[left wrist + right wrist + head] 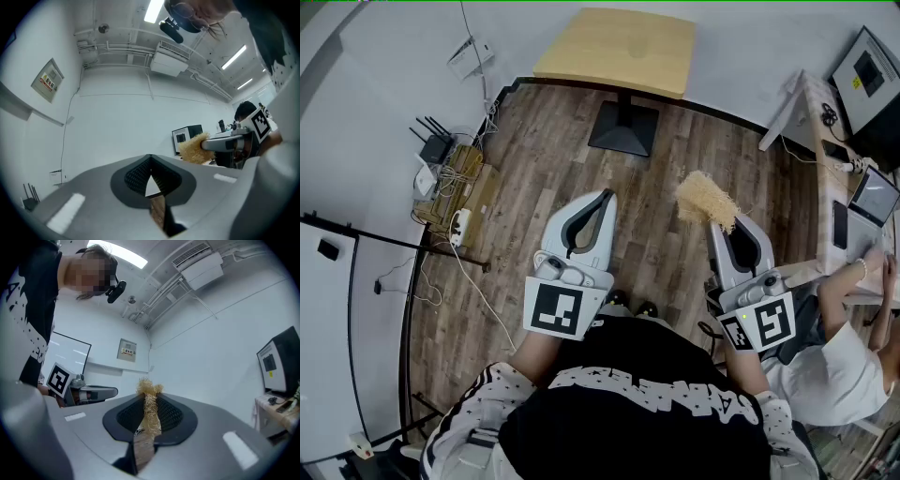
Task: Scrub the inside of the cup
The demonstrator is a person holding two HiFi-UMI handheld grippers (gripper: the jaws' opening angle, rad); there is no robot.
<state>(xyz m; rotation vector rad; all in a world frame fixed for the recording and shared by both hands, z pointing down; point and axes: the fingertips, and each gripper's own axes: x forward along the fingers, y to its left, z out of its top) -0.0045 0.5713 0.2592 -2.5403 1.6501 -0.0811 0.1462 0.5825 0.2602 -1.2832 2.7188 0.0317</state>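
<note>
- Scrubber (708,199): a straw-coloured bundle of coarse fibres, pinched in the right tongs (729,225) and sticking out past their tips, up in the air over the wood-plank floor (666,178).
- In the right gripper view the fibres (150,404) run as a thin flattened strip between the two black ribbed pads, with a frayed tuft standing above the tips; the right tongs (149,397) are closed on it.
- Left tongs (602,202) are closed, tips touching, with nothing between them. In the left gripper view the pads meet at a point (150,159), and only a small triangular gap lies behind it.
- The two tongs are side by side in front of the person's chest, well apart, both pointing away from the body. The left gripper view shows the scrubber (193,149) off to the right, at the end of the other tongs.
- Each gripper carries its marker cube (558,309) next to the hand.
- A wooden table (619,47) on a black pedestal base (623,127) is beyond the tongs, by the wall.
- A router and a tangle of cables (445,169) are on the floor at the left.
- Another person in a white shirt (830,370) sits at the right, near a desk with a monitor (867,70).
</note>
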